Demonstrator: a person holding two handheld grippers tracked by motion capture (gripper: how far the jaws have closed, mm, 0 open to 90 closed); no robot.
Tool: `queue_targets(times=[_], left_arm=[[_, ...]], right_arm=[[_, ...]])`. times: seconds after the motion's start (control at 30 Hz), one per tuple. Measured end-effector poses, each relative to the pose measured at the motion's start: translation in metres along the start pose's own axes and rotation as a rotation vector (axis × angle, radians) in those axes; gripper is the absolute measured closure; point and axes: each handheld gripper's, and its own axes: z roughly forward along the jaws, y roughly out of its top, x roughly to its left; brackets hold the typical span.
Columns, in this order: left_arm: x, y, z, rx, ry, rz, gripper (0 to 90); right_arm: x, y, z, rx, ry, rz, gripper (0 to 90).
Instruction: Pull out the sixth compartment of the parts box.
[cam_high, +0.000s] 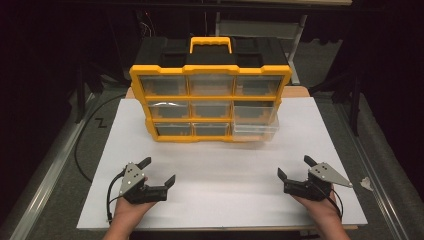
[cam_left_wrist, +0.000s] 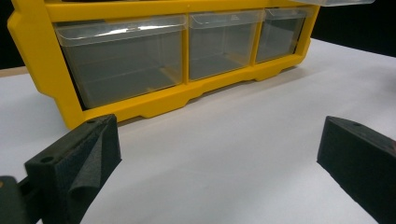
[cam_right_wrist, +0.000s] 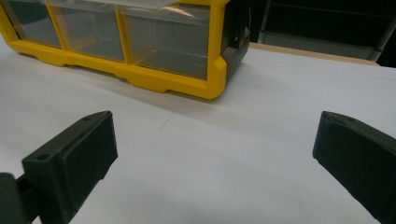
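Observation:
A yellow and black organiser (cam_high: 210, 95) with three rows of clear drawers stands at the back of the white tabletop (cam_high: 220, 170). One clear drawer (cam_high: 256, 120) at its right, in the middle row, is pulled out toward me. My left gripper (cam_high: 159, 172) rests near the front left, open and empty. At the front right my right gripper (cam_high: 295, 167) is open too, with nothing between its jaws. The left gripper view faces the organiser's bottom row of drawers (cam_left_wrist: 126, 60). In the right gripper view the organiser's lower right corner (cam_right_wrist: 212, 79) lies ahead.
The organiser has a yellow carry handle (cam_high: 210, 42) on top. A black cable (cam_high: 82, 145) curls on the floor off the table's left edge. A small white scrap (cam_high: 366, 184) lies beyond the right edge. Dark shelving stands behind the table.

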Motion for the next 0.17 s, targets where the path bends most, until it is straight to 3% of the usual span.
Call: queue_targets(times=[0.17], left_arm=[[0.0001, -0.0003, 0.0001, 0.002, 0.002, 0.001, 0.2]], right_arm=[[0.0, 0.0004, 0.0, -0.003, 0.001, -0.015, 1.2]])
